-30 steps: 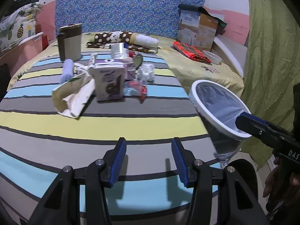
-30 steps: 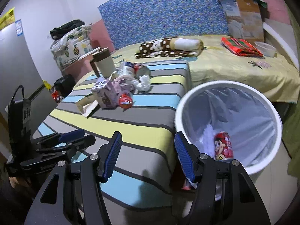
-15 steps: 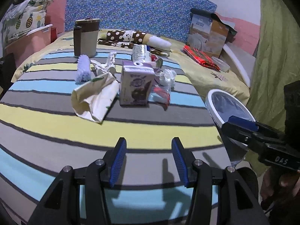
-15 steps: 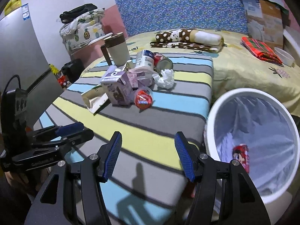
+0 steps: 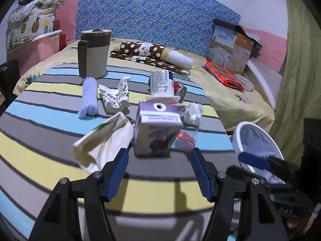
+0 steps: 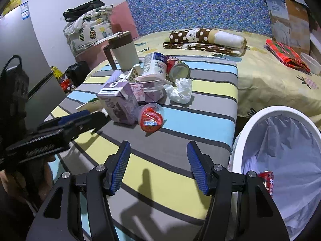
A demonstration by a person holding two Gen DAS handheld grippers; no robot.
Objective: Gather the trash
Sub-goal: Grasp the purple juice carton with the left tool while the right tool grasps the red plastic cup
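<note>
While both tongs, left tongs point(image 5: 158, 171) newly widened, right tongs point(image 6: 158, 165), gape empty: two purple cartons point(image 6: 118, 102), one bin point(image 6: 280, 156).

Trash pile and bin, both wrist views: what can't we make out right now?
- Bin contents: right wrist view cuts the bin at the frame edge; the right gripper hides part of the red can.
- Red-lidded cup: left wrist view, mostly behind the purple carton.
- Carton print: blurred.
- Right gripper: left wrist view, motion-blurred.
</note>
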